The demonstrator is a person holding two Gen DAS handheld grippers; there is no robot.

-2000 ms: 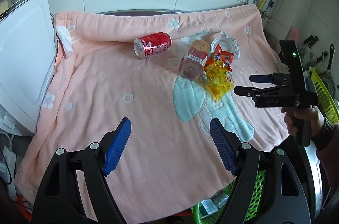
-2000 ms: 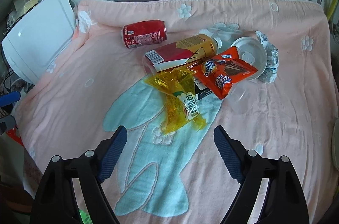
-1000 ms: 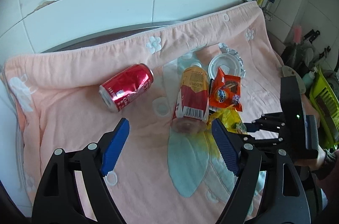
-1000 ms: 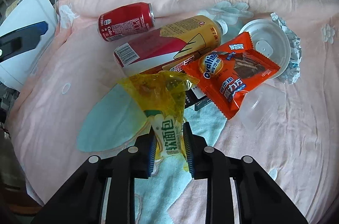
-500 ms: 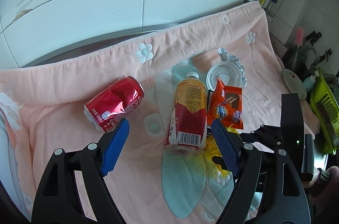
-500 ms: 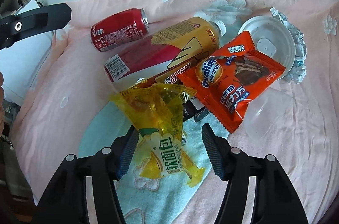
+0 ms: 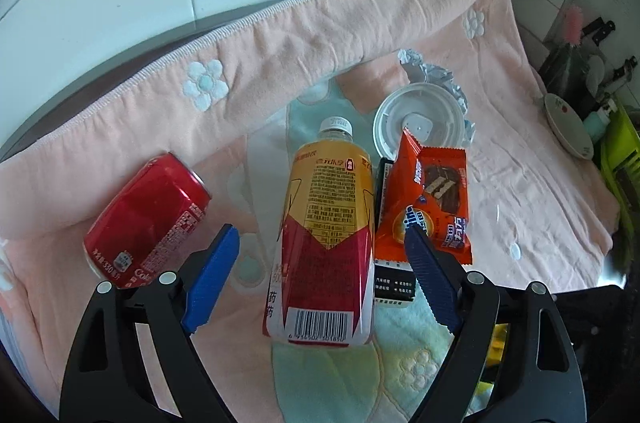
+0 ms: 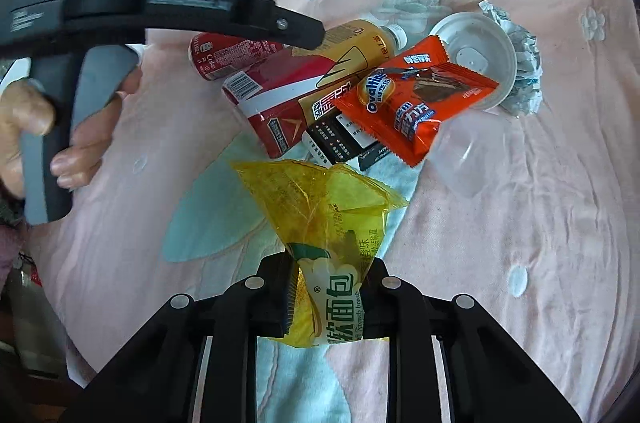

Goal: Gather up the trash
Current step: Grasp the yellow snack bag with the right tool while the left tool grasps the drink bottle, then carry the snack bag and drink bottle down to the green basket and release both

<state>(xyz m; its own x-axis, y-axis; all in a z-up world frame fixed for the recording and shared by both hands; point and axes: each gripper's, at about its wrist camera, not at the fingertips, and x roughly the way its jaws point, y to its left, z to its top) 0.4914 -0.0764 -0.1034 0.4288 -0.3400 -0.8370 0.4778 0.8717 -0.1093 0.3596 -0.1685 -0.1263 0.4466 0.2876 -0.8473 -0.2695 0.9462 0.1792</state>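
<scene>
Left wrist view: the left gripper (image 7: 316, 269) stands wide open, its jaws having just widened, astride the lying bottle (image 7: 326, 235) without touching it; a can (image 7: 148, 219) lies left, an orange wrapper (image 7: 430, 205) right.

Right wrist view: the right gripper (image 8: 330, 297), having just closed, pinches the yellow wrapper (image 8: 324, 223); only here shows a hand (image 8: 36, 127).

Right gripper (image 8: 328, 297), black two-finger frame, jaws just closed, pads pinching the crinkled yellow transparent bread wrapper (image 8: 320, 223), pointing steeply down. Left gripper (image 7: 320, 279), black frame with blue ridged pads, jaws wide apart, nothing pinched, pointing down. Person's bare hand (image 8: 44, 131) wraps its grey handle.
</scene>
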